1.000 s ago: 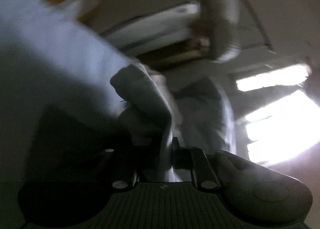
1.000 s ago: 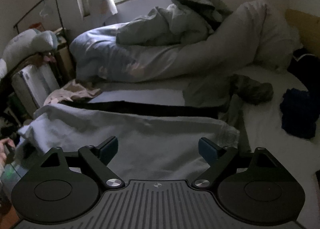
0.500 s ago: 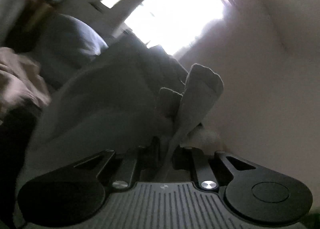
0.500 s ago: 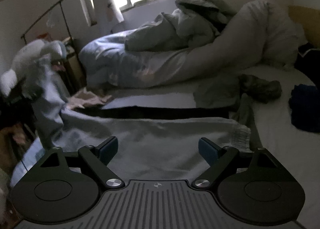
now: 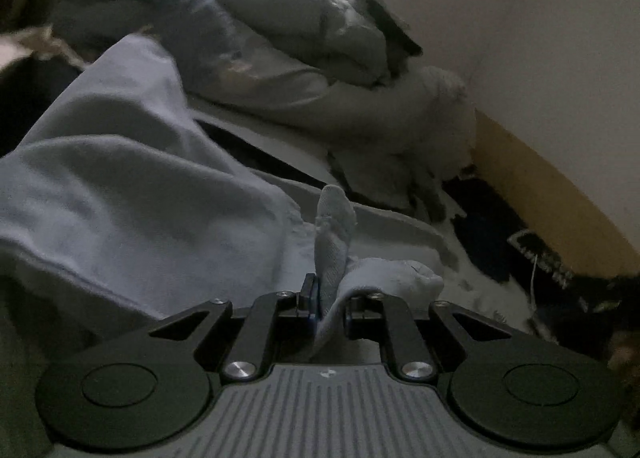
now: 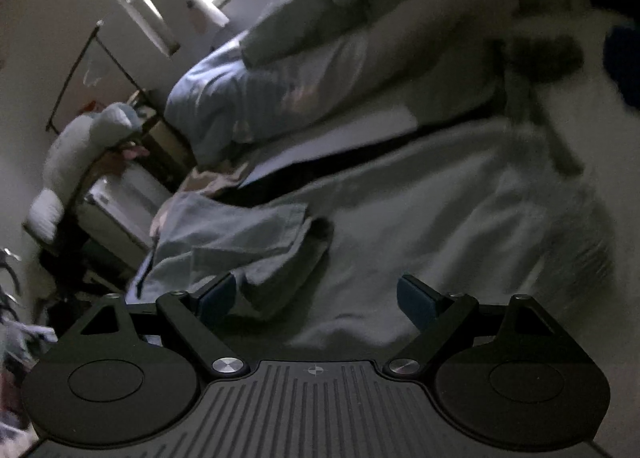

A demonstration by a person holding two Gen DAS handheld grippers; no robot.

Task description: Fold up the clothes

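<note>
Now the left gripper is clenched on a fold of the pale grey garment, which fills the left half of the left wrist view. Meanwhile the right gripper hovers spread wide over that garment at lower centre, on the bed.

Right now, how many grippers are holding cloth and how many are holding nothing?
Holding cloth: 1, the left gripper, shut on a pale grey garment.
Holding nothing: 1, the right gripper, open above the bed.
Total: 2 grippers.
</note>
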